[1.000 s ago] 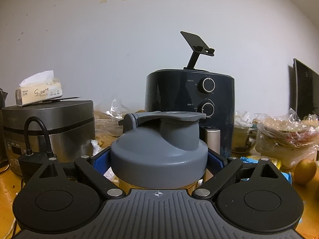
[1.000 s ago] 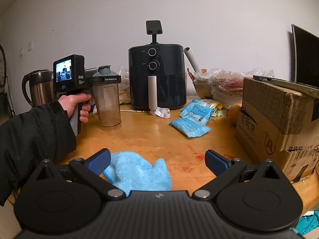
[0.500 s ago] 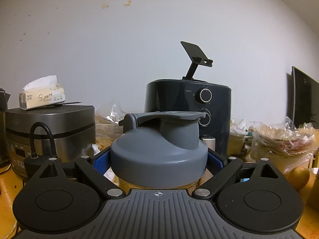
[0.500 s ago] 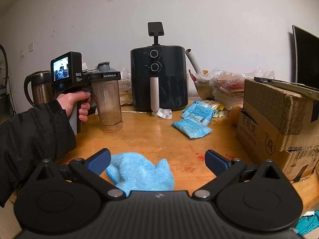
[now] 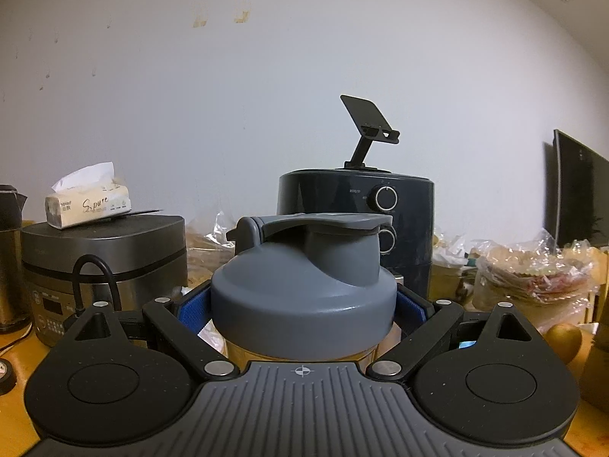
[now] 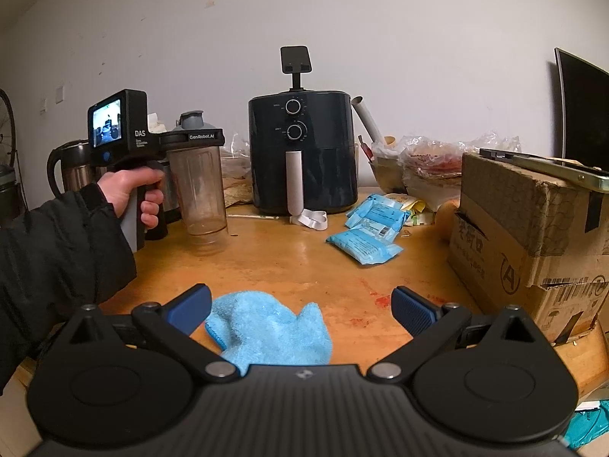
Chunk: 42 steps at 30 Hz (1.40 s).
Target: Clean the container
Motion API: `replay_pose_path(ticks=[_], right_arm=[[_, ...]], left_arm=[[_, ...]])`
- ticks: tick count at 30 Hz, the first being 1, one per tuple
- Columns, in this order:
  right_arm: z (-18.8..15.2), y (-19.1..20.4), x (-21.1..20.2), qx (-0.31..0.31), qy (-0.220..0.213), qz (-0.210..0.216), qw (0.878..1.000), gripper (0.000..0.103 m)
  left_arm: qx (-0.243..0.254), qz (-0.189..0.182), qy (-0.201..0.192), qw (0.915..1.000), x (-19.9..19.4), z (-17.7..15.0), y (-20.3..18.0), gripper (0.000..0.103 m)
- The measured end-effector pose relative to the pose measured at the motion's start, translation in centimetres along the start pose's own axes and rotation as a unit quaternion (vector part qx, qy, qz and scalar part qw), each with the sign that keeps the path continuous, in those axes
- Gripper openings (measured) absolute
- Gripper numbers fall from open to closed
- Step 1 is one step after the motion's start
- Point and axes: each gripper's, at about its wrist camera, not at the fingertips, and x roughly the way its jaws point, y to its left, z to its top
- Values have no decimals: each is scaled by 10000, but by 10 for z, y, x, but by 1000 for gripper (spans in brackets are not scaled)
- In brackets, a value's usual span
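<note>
Left gripper (image 5: 302,304): its two blue-padded fingers (image 5: 190,306) are clamped on either side of the container, just under the rim of the grey lid; in the right wrist view the same gripper (image 6: 192,138) is held by a hand (image 6: 131,190) in a black sleeve (image 6: 57,243).
Container: a clear, cloudy plastic shaker bottle (image 6: 198,190) with a domed grey flip-top lid (image 5: 304,285). It is upright between the left fingers, and its base looks lifted slightly off the wooden table (image 6: 285,266), with a reflection below it.
Right gripper (image 6: 300,306): fingers spread wide apart, holding nothing, hovering low over the near table edge.
Cloth: a crumpled light-blue microfibre cloth (image 6: 266,331) lies on the table between the right fingers, closer to the left-hand pad (image 6: 190,304); whether that pad touches it cannot be told.
Beyond the left fingers: a dark navy air fryer with two round dials (image 5: 380,205) directly behind the lid, a black phone stand (image 5: 367,129) on top of it; to the left, a grey rice cooker (image 5: 102,255) with a pack of tissues (image 5: 87,205) on its lid.
Beyond the right fingers: light-blue packets (image 6: 365,228) ahead and slightly right; a worn cardboard box (image 6: 533,236) at the far right; a steel kettle (image 6: 72,167) at the far left, behind the hand.
</note>
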Motion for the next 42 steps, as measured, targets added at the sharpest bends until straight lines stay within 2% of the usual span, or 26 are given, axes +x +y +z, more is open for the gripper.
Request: replay_pose_path(ticks=[29,42], right_arm=[[-3,0,-16,106,-64,121,9999,103],[-5,5,-22,35,-85,153,9998,103]], left_arm=[[64,172,9,9998,-58,1,-11,95],[115,135,70,9998,-87,0,-15,95]])
